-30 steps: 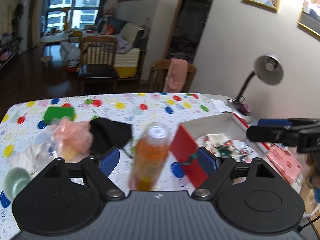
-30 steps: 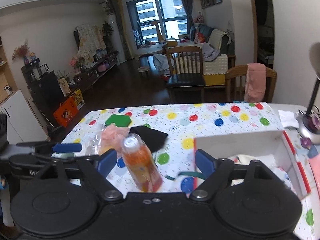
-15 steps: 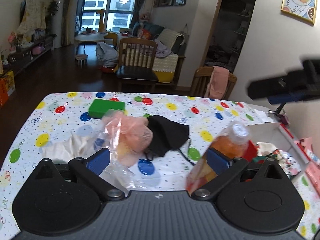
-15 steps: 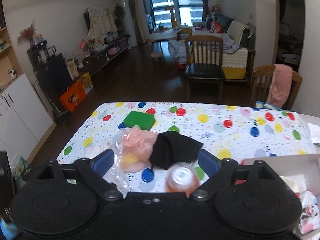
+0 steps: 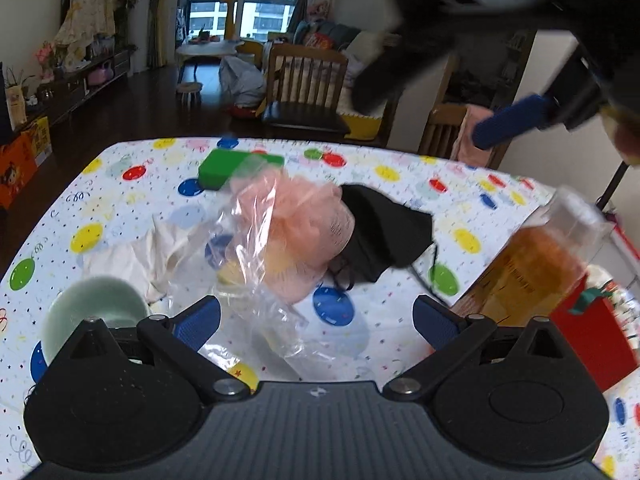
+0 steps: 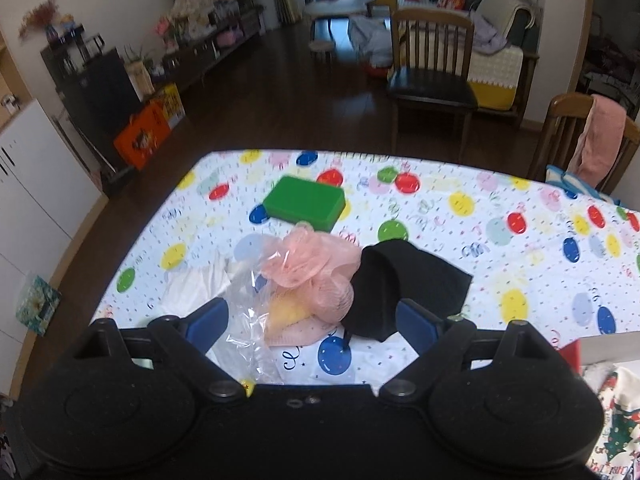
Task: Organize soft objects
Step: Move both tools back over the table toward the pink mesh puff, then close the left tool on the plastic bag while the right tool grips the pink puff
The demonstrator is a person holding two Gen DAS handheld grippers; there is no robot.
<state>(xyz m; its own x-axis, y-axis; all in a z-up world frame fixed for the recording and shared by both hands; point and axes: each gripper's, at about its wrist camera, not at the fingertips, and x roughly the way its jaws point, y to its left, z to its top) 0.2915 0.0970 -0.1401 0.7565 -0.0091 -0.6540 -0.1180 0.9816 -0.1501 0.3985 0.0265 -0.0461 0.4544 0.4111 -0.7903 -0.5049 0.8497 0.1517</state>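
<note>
A pink mesh bath puff [image 5: 296, 236] in a clear plastic bag [image 5: 256, 296] lies mid-table, touching a black cloth face mask [image 5: 384, 232] on its right. A white cloth [image 5: 148, 256] lies to its left and a green sponge [image 5: 232, 166] behind. My left gripper [image 5: 316, 322] is open and empty, close in front of the bag. My right gripper [image 6: 312, 320] is open and empty above the puff [image 6: 316, 268] and mask [image 6: 404, 284]; its blue finger also shows in the left wrist view [image 5: 516, 120], high at the right.
An orange-filled bottle [image 5: 532, 264] stands at the right beside a red-sided box [image 5: 588, 340] holding patterned cloth [image 6: 616, 412]. A pale green cup [image 5: 92, 320] sits at the near left. Chairs [image 6: 432, 76] stand beyond the table's far edge.
Both grippers swung left, from the bottle and box toward the puff and mask. The right gripper rose and now looks down on the pile. Both stayed open.
</note>
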